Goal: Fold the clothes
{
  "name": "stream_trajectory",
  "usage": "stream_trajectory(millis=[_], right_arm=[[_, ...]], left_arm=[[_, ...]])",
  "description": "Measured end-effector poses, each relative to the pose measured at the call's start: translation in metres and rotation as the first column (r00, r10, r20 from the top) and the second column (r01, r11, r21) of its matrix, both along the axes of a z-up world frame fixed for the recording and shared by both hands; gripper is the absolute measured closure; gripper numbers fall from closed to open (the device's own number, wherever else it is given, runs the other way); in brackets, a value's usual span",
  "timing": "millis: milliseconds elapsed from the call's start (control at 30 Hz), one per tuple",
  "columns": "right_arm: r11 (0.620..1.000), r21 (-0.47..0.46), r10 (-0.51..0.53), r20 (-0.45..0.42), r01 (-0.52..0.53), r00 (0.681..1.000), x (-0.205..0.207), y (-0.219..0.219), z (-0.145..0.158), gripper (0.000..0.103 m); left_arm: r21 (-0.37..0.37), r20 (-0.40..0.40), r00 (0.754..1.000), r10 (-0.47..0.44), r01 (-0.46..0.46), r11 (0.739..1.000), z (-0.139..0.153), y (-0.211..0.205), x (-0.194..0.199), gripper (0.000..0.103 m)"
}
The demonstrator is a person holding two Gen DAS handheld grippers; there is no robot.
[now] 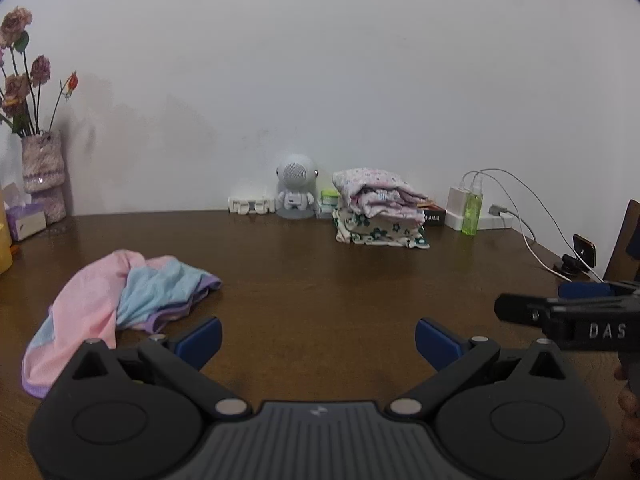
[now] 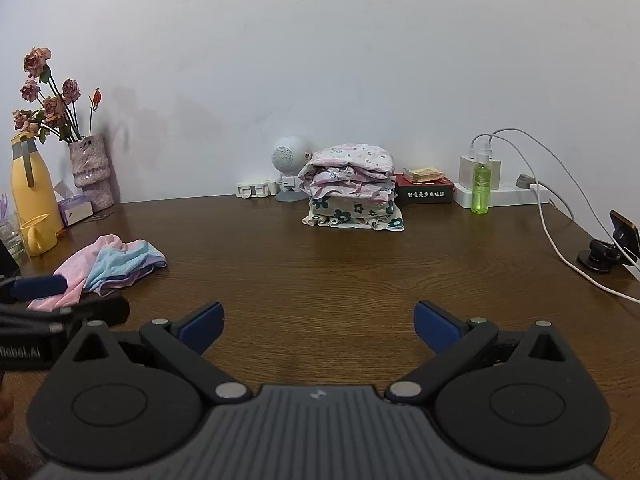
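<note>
Left gripper (image 1: 318,338): jaws spread wide, blue pads (image 1: 199,340) well apart, nothing held, bare wooden table (image 1: 320,280) between them. Seen also from the right wrist view at 9 o'clock, low over the table edge.

Right gripper (image 2: 319,326): jaws likewise spread wide, nothing between the pads (image 2: 436,328), hovering over bare table. Visible from the left wrist view at 3 o'clock, side-on, lettering "DAS" on its body; opening not readable from that angle.

Unfolded garment (image 1: 116,308): pink, light blue and purple cloth, crumpled flat on the table at 10 o'clock from the left gripper, near its left finger but apart from it. In the right wrist view, same cloth at 9 to 10 o'clock, partly behind the left gripper.

Folded stack (image 2: 352,188): floral garments piled at 12 o'clock, at the far table edge by the wall, well apart from both grippers.

Beside the stack: small white astronaut-shaped speaker (image 2: 289,170) just to its left, dark red box (image 2: 424,192) just to its right. Further right, green bottle (image 2: 480,188) in front of a white power strip (image 2: 504,194) with cables.

At 9 to 10 o'clock by the wall: vase with dried roses (image 2: 90,168), tissue box (image 2: 75,208), yellow flask (image 2: 32,196).

At 3 o'clock: phone on a stand (image 2: 618,244).
</note>
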State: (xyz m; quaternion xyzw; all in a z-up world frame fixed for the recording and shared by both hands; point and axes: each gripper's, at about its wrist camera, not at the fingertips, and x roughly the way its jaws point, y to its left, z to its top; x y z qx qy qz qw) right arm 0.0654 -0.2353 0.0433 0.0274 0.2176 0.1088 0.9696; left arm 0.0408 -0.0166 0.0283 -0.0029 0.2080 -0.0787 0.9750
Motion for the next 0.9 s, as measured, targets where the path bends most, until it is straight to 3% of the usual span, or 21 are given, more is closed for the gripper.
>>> stream_trajectory(millis=[267,900], right_arm=[[1.000,0.012,0.005,-0.006,-0.005,1.000,-0.001,-0.002,-0.006,0.000],[1.000,-0.024,0.020,-0.008,-0.020,1.000,-0.005,0.007,-0.008,0.000]], left_arm=[[-0.012,-0.038,0.999,-0.004,0.003,1.000,-0.011,0.005,0.004,0.000],[0.012,-0.013,1.000,-0.025,0.025,1.000,-0.005,-0.002,-0.014,0.000]])
